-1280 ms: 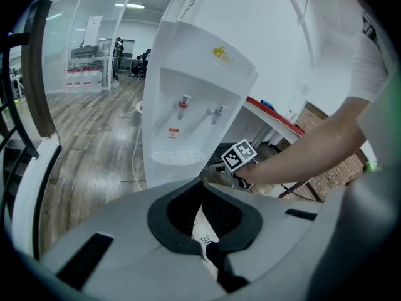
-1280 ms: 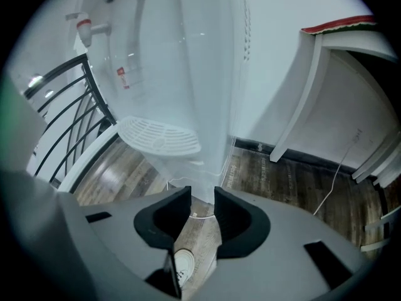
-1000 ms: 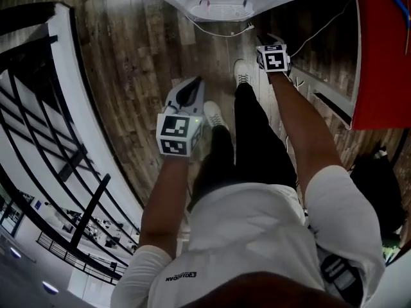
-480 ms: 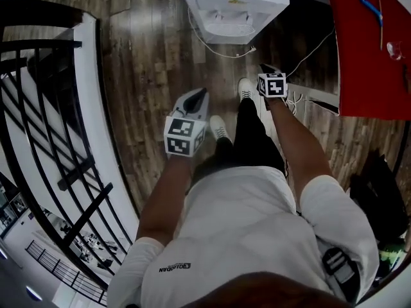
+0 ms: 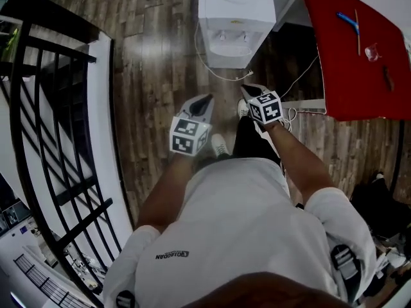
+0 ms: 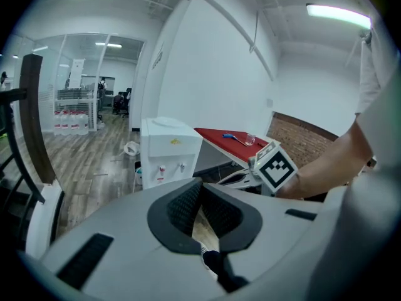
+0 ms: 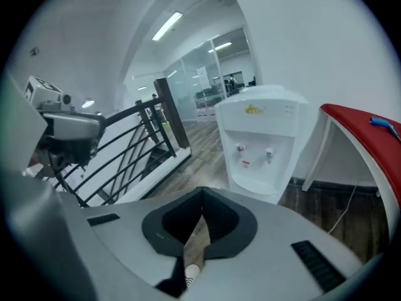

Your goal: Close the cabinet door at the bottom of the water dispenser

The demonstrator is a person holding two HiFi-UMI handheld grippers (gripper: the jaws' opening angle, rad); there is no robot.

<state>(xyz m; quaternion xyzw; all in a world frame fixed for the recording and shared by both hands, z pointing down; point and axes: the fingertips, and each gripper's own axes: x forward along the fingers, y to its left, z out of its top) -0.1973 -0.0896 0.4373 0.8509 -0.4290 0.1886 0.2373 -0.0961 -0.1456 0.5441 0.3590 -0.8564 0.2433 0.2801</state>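
1. Two grippers are held above the wooden floor, side by side near the middle of the head view: the left gripper and the right gripper, both aimed toward 12 o'clock.
2. The left gripper's jaws are seen closed tip to tip, and nothing is gripped between them.
3. The right gripper's jaws are likewise pressed together, and nothing is held.
4. The white water dispenser is seen at 12 o'clock, standing on the floor well apart from both grippers.
5. Its cabinet door cannot be made out: from above only the top and the tap panel are shown, and in the right gripper view the lower front is partly covered by the gripper's body.
6. A red tabletop is seen at 2 o'clock, and a black railing at 9 o'clock.
7. A white cable is laid on the floor between the dispenser and the grippers.
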